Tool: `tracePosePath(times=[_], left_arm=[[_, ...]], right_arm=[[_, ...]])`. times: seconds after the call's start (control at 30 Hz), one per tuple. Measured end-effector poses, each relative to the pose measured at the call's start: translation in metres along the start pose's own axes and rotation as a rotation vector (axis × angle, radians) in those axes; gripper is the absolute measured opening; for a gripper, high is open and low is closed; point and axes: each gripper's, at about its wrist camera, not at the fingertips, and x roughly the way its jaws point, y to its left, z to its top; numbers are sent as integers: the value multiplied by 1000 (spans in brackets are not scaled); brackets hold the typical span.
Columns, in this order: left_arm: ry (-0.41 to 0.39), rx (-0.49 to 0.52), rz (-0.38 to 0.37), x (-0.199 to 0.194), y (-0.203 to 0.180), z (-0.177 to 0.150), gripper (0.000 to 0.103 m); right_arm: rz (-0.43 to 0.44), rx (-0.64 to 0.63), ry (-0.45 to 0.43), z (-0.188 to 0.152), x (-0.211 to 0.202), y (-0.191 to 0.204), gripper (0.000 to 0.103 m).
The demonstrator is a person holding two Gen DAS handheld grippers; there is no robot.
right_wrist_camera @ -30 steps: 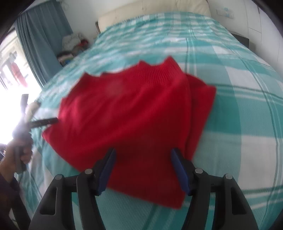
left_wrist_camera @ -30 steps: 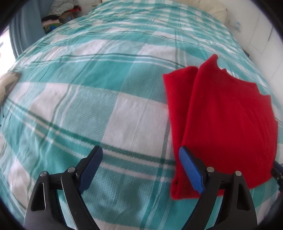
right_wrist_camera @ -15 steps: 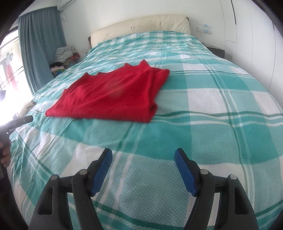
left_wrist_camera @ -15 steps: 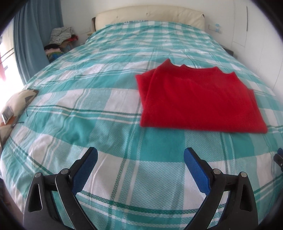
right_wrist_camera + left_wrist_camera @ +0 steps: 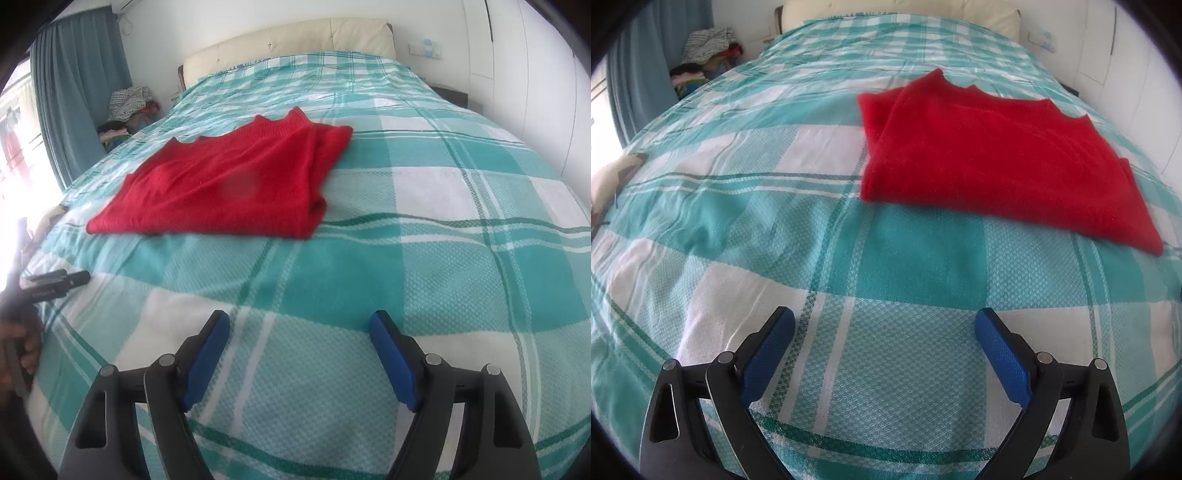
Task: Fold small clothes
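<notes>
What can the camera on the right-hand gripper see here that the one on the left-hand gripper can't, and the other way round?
Only the right wrist view shows the left gripper itself, poking in at the left edge with the person's hand around its handle, plus the full cream headboard.

Only the left wrist view shows a tan cushion at the bed's left edge.

Both show the folded red sweater lying flat on the teal checked bedspread, the blue curtain, a clothes pile in the corner, and open, empty jaws on the filming gripper, including the right gripper.

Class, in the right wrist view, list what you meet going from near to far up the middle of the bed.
right claw → checked bedspread → red folded garment → cream headboard
</notes>
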Motion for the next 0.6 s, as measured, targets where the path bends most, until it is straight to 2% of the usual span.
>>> tracePosePath(times=[0.17,0.3,0.43,0.53,0.57,0.6], left_arm=[[17,-1,-4,2,-1,-1,100],[24,-1,-8,4,0,0,101],[27,-16,-25,2,3,1,101],[30,-40,-39,2,8,5,101],[30,-51,-48,1,10,6,101],[29,-64,-58,0,13,8,101]], right_arm=[[49,59,-33,61,12,-11,78],[105,168,48,102,60,-31,78],[163,283,98,123,106,-51,75],[174,343,119,126,126,-57,63],[178,356,121,127,130,-58,56],[193,363,133,129,133,-57,45]])
